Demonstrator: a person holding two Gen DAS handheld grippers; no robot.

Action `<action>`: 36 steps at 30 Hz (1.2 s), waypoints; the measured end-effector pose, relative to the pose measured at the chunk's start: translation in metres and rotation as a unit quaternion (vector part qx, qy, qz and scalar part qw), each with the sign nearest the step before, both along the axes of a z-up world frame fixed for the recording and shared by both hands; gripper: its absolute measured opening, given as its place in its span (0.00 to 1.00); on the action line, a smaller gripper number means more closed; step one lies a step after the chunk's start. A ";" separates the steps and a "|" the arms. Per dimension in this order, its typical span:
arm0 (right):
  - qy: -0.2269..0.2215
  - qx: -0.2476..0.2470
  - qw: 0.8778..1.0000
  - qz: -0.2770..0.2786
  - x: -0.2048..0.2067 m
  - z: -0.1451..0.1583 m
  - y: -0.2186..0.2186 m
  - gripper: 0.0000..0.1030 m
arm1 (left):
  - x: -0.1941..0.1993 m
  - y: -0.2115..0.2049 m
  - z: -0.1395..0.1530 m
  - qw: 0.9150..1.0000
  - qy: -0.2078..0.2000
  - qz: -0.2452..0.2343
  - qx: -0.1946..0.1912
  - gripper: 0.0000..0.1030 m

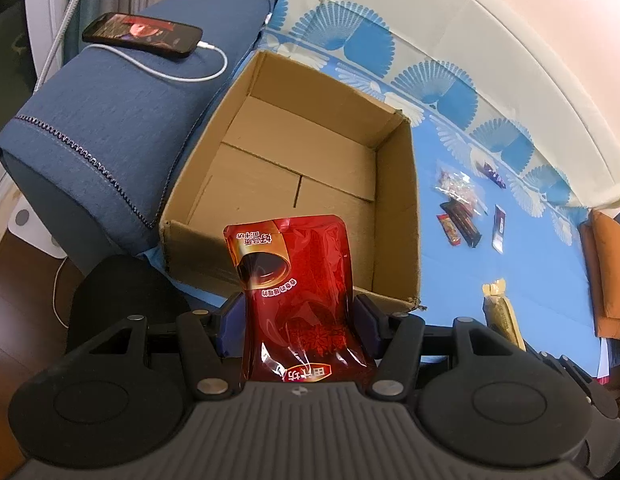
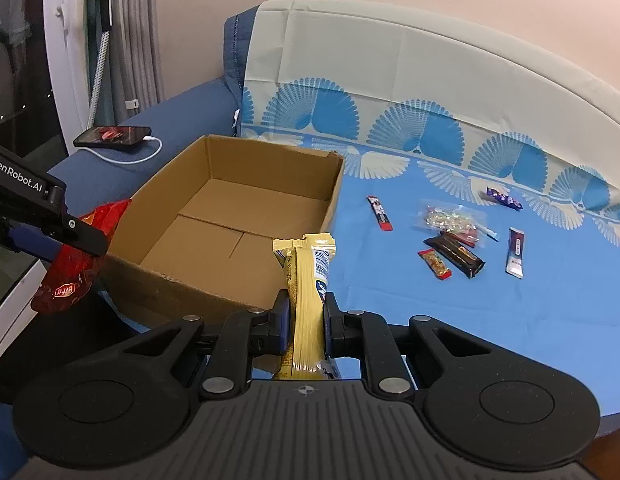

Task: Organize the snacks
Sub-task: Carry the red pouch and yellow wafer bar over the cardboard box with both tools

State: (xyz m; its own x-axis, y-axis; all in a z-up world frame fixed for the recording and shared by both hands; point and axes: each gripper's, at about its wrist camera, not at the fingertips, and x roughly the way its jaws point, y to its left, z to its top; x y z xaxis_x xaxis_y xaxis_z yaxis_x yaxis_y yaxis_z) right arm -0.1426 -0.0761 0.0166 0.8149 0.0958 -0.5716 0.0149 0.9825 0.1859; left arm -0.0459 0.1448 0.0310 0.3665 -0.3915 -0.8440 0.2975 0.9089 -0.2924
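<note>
Red pouch (image 1: 297,292) clamped between left gripper (image 1: 297,320) fingers, long axis along fingers, top end pointed toward cardboard box (image 1: 402,216), at its near wall. Yellow packet (image 2: 307,296) clamped in right gripper (image 2: 305,316), upright, crimped end toward box's near right corner.

My left jaws grip a glossy red pouch (image 1: 297,300); my right, a pale yellow packet (image 2: 307,300). Plain brown box (image 2: 269,160), blue fan-patterned sheet (image 2: 450,320).
</note>
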 end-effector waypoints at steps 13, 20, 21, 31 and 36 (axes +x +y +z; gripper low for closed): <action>0.019 -0.003 1.000 0.014 0.016 -0.006 0.005 0.17 | 0.014 -0.002 -0.011 1.000 0.013 0.005 0.005 0.62; 0.025 0.000 0.999 0.023 0.029 -0.009 0.003 0.17 | 0.025 -0.010 -0.016 1.000 0.021 0.003 0.012 0.62; 0.025 0.000 0.999 0.026 0.032 -0.009 0.003 0.17 | 0.028 -0.011 -0.017 1.000 0.023 0.004 0.012 0.62; 0.020 0.023 0.998 0.049 0.083 -0.001 0.012 0.17 | 0.073 -0.033 -0.020 0.999 0.026 0.002 0.021 0.62; 0.011 0.030 0.998 0.057 0.116 0.003 0.016 0.17 | 0.103 -0.049 -0.021 1.000 0.016 -0.004 0.023 0.62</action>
